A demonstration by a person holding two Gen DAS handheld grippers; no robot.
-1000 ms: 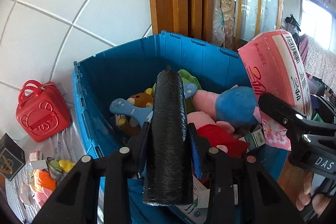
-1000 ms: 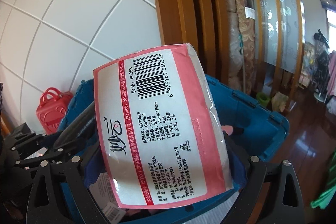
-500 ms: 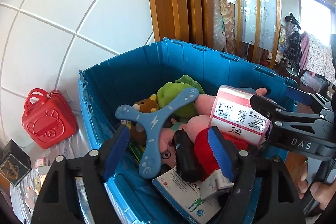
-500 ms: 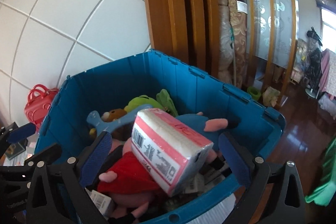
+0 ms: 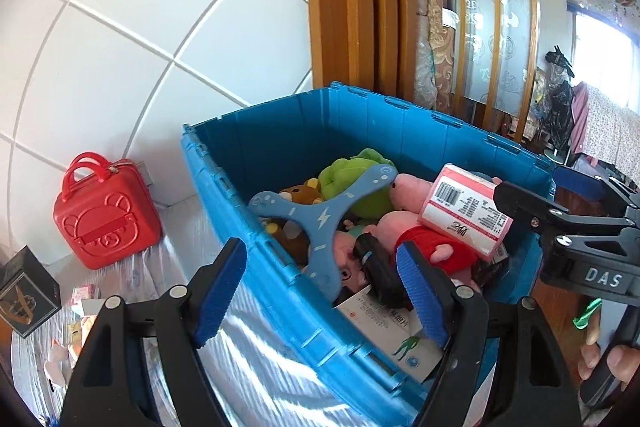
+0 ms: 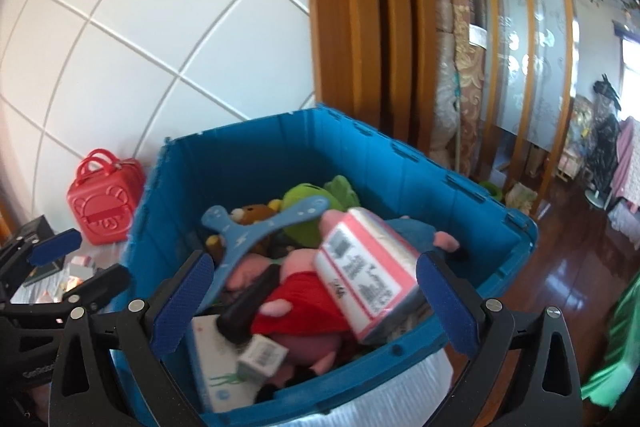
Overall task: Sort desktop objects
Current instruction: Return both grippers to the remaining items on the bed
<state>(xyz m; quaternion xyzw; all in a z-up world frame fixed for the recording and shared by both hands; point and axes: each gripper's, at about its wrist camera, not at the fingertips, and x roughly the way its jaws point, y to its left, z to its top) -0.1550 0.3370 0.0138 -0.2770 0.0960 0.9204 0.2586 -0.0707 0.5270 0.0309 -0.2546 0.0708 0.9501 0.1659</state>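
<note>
A blue storage bin [image 5: 280, 131] holds plush toys, a blue three-armed boomerang toy [image 5: 324, 219] and a white box [image 5: 384, 327]. A pink tissue pack [image 5: 464, 215] lies tilted on the red-and-pink plush at the bin's right. A black roll [image 5: 376, 267] rests among the toys near the front wall. My left gripper [image 5: 320, 291] is open over the bin's near left rim, holding nothing. My right gripper [image 6: 312, 303] stands wide open before the bin [image 6: 256, 155], with the tissue pack [image 6: 368, 267] and the roll [image 6: 248, 303] lying free beyond its pads.
A red toy case [image 5: 106, 215] stands against the white tiled wall left of the bin. A black box [image 5: 24, 291] and small packets lie on the plastic-covered surface at the lower left. Wooden door frames and a rolled carpet rise behind; a wooden floor shows to the right.
Both grippers opened. The black roll left the left gripper and the tissue pack left the right one; both now lie in the bin. Both grippers have drawn back from the bin.
</note>
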